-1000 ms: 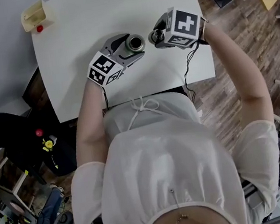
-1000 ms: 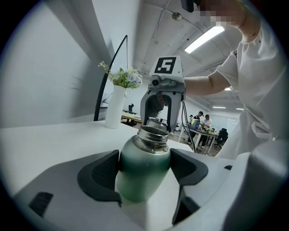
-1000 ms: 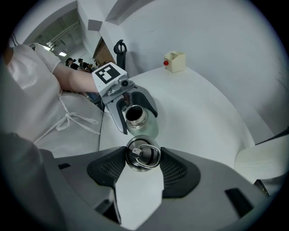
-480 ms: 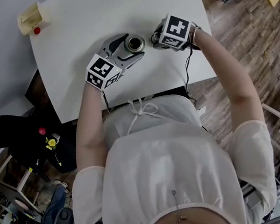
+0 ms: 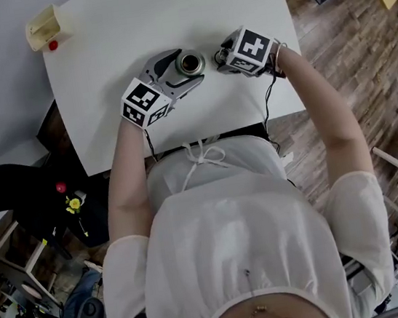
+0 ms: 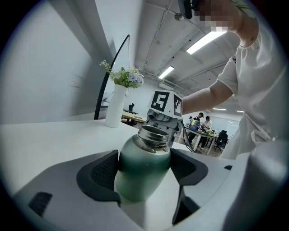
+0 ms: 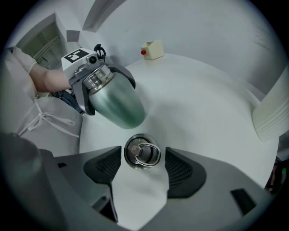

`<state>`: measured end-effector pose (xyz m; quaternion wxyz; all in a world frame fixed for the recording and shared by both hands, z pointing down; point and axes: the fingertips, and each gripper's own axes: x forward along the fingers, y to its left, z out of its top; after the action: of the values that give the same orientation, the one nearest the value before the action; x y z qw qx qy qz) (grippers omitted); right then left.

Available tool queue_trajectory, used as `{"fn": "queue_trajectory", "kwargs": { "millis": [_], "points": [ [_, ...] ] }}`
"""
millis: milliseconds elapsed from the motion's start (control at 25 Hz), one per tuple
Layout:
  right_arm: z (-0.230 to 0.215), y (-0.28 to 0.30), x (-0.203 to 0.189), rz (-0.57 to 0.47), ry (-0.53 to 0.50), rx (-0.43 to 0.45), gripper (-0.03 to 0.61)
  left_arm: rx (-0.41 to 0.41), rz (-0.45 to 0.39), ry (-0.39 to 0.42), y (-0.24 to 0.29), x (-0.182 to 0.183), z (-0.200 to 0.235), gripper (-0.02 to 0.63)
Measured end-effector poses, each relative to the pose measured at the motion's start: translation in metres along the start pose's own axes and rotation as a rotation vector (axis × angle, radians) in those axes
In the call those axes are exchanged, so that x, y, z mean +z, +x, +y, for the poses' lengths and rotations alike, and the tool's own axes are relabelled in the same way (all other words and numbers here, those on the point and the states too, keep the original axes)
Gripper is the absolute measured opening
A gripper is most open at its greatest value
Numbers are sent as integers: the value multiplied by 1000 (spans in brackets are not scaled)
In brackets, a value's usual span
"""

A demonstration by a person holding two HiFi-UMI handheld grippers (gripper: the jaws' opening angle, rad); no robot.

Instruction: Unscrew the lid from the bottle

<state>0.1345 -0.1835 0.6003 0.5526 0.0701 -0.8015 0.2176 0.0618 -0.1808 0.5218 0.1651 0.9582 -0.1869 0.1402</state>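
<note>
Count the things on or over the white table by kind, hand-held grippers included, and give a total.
Green metal bottle with open steel neck: 1
Round steel lid with a ring handle: 1
Small cream box with a red knob: 1
White vase holding flowers: 1
Hand-held gripper: 2, the left hand-held gripper and the right hand-held gripper
Total: 6

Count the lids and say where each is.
1. The lid lies on the white table beside the open bottle, between the right gripper's jaws, which have just been opening.
</note>
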Motion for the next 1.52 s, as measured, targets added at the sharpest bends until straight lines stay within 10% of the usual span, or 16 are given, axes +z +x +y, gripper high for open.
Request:
{"fn": "queue_trajectory", "kwargs": {
  "millis": [360, 800, 1240, 1520],
  "points": [
    [16, -63, 42, -267, -27, -126, 305, 46, 10, 28, -12, 5, -4, 362],
    [30, -167, 94, -672, 24, -399, 180, 230, -210, 193, -82, 114, -10, 359],
    [57, -218, 114, -1010, 95, -602, 7, 603, -373, 165, -172, 171, 0, 46],
    [76, -219, 119, -1064, 51, -615, 5, 677, -352, 53, -197, 155, 10, 20]
  ]
}}
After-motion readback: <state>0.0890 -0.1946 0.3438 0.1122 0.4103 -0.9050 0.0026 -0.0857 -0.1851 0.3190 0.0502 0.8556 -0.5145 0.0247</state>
